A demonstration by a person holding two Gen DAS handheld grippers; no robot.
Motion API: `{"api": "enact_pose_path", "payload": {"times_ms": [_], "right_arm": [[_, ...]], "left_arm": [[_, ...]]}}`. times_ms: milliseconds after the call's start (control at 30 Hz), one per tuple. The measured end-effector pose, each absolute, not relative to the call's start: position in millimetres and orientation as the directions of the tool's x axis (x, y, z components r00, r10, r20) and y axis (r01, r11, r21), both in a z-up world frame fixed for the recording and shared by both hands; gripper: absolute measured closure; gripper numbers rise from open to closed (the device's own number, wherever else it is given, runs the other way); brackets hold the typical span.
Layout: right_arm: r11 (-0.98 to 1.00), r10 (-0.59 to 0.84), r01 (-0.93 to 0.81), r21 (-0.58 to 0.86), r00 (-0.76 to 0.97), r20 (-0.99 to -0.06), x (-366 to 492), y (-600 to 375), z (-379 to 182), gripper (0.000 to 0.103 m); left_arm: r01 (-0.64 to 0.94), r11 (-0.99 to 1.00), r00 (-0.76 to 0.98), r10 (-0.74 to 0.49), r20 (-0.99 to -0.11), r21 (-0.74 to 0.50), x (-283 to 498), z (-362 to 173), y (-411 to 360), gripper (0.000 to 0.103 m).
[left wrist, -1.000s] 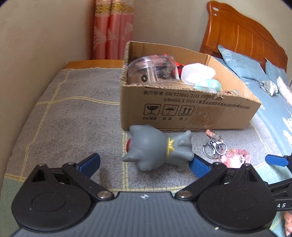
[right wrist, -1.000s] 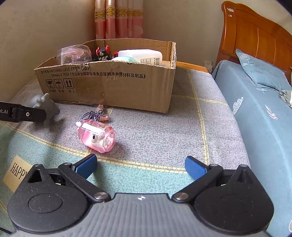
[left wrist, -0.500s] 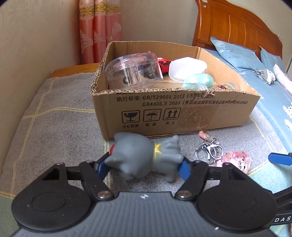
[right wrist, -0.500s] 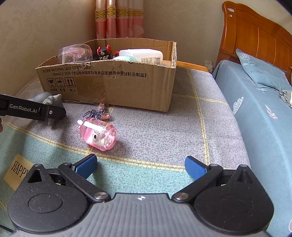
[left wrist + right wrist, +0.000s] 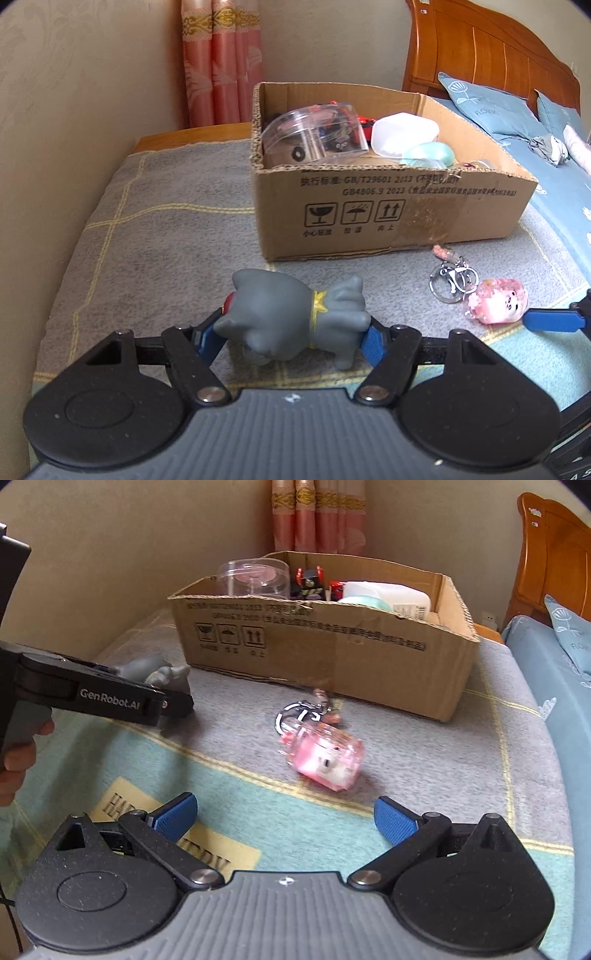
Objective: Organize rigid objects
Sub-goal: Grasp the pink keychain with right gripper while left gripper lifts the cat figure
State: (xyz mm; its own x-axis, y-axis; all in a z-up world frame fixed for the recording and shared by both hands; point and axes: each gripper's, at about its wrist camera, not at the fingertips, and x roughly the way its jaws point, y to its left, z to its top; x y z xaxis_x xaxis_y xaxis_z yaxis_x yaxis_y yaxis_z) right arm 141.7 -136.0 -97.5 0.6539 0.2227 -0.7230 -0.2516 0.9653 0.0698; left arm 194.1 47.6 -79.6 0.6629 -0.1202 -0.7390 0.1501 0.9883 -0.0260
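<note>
1. Left wrist view: the left gripper (image 5: pixel 291 338) has closed in over the last second; its blue pads now press on both ends of the grey cat figurine (image 5: pixel 295 317), which lies on its side on the grey blanket (image 5: pixel 155 236), at about 6 o'clock from the cardboard box (image 5: pixel 388 218).
2. Same view: the box stands open-topped and holds a clear plastic tub (image 5: pixel 314 134), a white container (image 5: pixel 404 134) and a mint-green piece (image 5: pixel 428 155).
3. Same view: at 3 o'clock from the figurine lies a pink keychain charm (image 5: pixel 496 302) with its metal rings (image 5: pixel 452 282) toward the box. One blue finger of the right gripper (image 5: pixel 550 320) reaches in from the right edge, its tip just beside the charm.
4. Right wrist view: the right gripper (image 5: pixel 286 818) has its jaws spread wide with nothing between them, hovering over the teal part of the blanket (image 5: pixel 240 805).
5. Same view: the pink keychain charm (image 5: pixel 327 757) lies at 12 o'clock ahead of the open jaws, apart from both pads, with the cardboard box (image 5: pixel 332 650) behind it.
6. Same view: at 10 o'clock the left gripper (image 5: pixel 162 701), held by a hand (image 5: pixel 18 760), clamps the grey cat figurine (image 5: pixel 155 670).
</note>
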Motion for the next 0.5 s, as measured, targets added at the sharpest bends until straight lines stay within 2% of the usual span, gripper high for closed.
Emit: {"api": "enact_pose_path", "payload": {"times_ms": [200, 500], "right_arm": [[0.965, 0.199, -0.26, 0.025, 0.668, -0.717, 162, -119, -98, 0.004], [0.974, 0.144, -0.226, -0.021, 0.685, -0.714, 181, -118, -96, 0.025]], "left_arm": [[0.152, 0.987, 0.663, -0.139, -0.735, -0.049, 194, -79, 57, 0.032], [0.166, 0.984, 0.658, -0.156, -0.736, -0.06, 195, -80, 59, 0.032]]}}
